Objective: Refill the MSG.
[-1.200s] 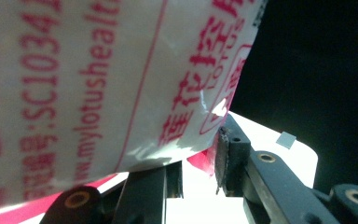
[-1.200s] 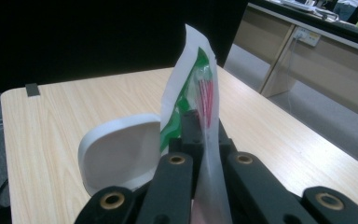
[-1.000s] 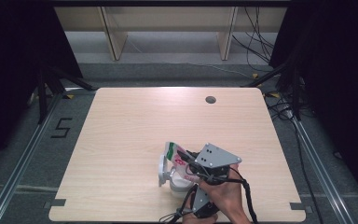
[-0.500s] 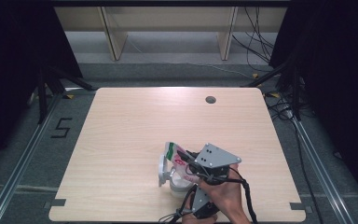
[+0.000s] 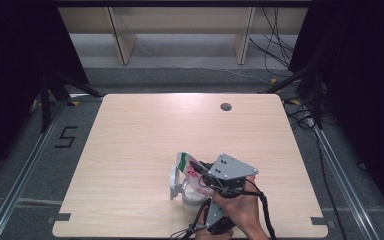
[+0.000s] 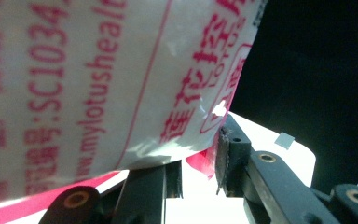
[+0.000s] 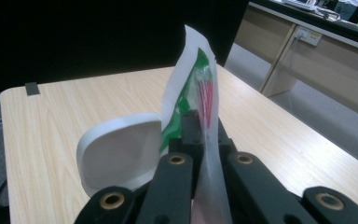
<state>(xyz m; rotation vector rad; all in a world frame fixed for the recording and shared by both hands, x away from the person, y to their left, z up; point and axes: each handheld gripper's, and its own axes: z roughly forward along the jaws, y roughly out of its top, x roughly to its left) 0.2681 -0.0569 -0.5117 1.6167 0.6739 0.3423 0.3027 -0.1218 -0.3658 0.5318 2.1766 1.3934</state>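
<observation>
Unmoved since earlier: right gripper clamped on plastic bag, left gripper pinching its lower edge; risks tearing or slipping over white container.

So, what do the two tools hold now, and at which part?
Both hold the same white printed bag. The right tool pinches its thin upper edge. The left tool grips its lower red-printed edge.

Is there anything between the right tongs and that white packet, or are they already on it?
Nothing visible stands between them. The right tongs are already shut on the white packet's edge. The white lid sits beside the packet, not in the way.
</observation>
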